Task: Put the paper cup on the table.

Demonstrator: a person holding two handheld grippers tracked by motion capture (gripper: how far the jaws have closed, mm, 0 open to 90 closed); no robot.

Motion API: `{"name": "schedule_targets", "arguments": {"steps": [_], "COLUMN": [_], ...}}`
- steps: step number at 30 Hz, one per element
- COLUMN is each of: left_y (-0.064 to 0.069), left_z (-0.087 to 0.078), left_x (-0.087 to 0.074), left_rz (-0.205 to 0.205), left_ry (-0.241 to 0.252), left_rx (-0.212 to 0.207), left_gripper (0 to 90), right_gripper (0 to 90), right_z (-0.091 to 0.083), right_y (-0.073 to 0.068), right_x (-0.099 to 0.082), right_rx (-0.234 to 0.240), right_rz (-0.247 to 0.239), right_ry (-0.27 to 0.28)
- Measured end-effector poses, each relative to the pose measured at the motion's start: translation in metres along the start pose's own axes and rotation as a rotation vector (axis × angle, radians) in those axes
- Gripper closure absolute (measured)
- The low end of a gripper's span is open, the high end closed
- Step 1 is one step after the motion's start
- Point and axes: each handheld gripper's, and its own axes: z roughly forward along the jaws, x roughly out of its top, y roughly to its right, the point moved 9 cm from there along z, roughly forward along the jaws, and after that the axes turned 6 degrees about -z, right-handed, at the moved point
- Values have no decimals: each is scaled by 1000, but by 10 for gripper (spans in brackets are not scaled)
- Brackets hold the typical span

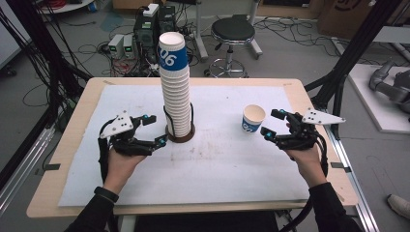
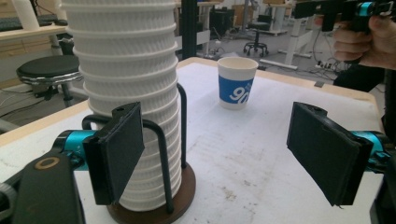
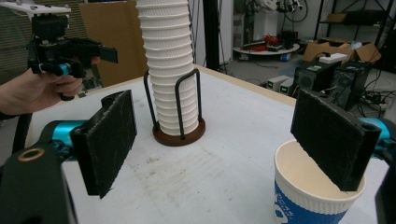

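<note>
- High view: single paper cup (image 1: 253, 119) upright, mouth up, long axis vertical, right of the cup stack (image 1: 175, 87); right gripper (image 1: 274, 123) just beside it, jaws apart.
- Left gripper view: left gripper (image 2: 219, 156) jaws apart, empty, beside the stack's holder (image 2: 154, 210).
- Right gripper view: one pad over the cup's rim, nothing clamped.

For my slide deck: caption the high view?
Two open hand-held tools flank a tall cup stack in its holder; a single cup stands nearby.

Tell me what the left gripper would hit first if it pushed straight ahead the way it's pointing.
Likely the stack of cups in its wire holder: the left gripper is open, and its near-side jaw already stands right beside the stack. Depth is unclear.
</note>
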Motion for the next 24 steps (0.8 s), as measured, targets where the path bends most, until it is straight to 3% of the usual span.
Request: {"name": "schedule_targets", "arguments": {"steps": [5, 24], "left_y": [6, 1], "left_z": [-3, -13], "left_x": [8, 11], "left_rz": [16, -5], "left_ry": [5, 16], "left_rx": [-26, -21], "left_gripper": [190, 190], "right_gripper": [146, 146], "right_z": [0, 1], "right_y": [-2, -2], "right_x": [3, 1], "right_rx": [7, 15], "right_rz": [-12, -21], "right_ry": [8, -3]}}
